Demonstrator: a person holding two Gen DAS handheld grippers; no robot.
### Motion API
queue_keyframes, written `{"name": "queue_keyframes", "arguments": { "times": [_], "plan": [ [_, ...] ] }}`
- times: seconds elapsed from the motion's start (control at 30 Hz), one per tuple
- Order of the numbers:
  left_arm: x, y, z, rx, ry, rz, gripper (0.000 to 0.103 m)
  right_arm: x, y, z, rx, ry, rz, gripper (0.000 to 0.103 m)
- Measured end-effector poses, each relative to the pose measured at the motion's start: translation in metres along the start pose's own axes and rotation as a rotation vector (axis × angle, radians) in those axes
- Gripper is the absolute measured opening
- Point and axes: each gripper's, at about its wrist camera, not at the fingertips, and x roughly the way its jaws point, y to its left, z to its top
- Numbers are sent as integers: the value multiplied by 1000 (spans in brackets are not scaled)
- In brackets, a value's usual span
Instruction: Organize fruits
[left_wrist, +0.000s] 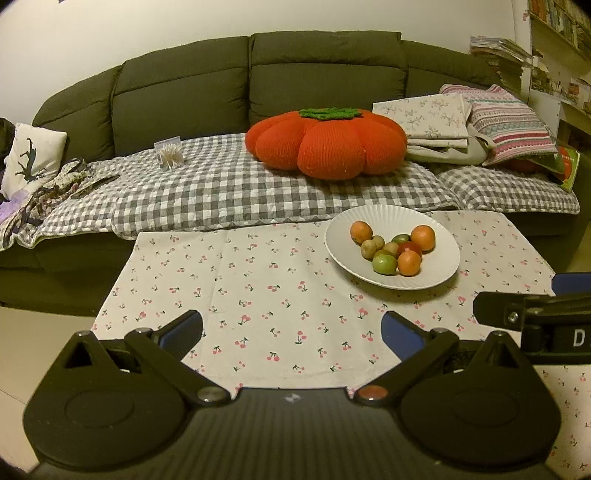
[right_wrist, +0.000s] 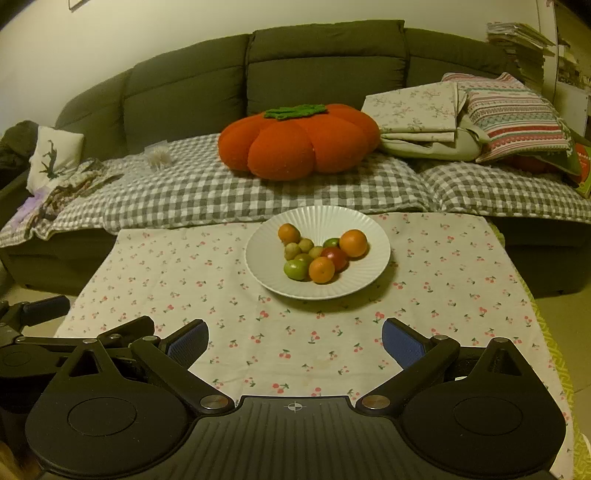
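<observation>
A white ribbed plate (left_wrist: 439, 273) (right_wrist: 369, 273) stands on a table with a cherry-print cloth (left_wrist: 258, 288) (right_wrist: 443, 280). It holds several small fruits: three oranges, such as one at the front (left_wrist: 409, 263) (right_wrist: 321, 270), a green fruit (left_wrist: 384, 264) (right_wrist: 294, 269), a red one (left_wrist: 410, 247) (right_wrist: 334, 254) and several small brownish ones (left_wrist: 368, 248) (right_wrist: 291, 251). My left gripper (left_wrist: 291, 328) is open and empty, short of the plate and to its left. My right gripper (right_wrist: 295, 338) is open and empty, in front of the plate.
A dark sofa (left_wrist: 184, 85) with a checked blanket (left_wrist: 221, 184) runs behind the table. On it lie an orange pumpkin cushion (left_wrist: 325, 144) (right_wrist: 295, 140), folded linens and a striped pillow (left_wrist: 509, 122). Shelves stand at far right.
</observation>
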Motion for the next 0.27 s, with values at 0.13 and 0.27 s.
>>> {"name": "queue_keyframes", "arguments": {
  "times": [0.13, 0.27],
  "plan": [
    [1, 0, 0, -1, 4, -1, 102, 0, 0, 0, 1, 1, 2, 101],
    [2, 0, 0, -2, 5, -2, 102, 0, 0, 0, 1, 1, 3, 101]
  ]
}}
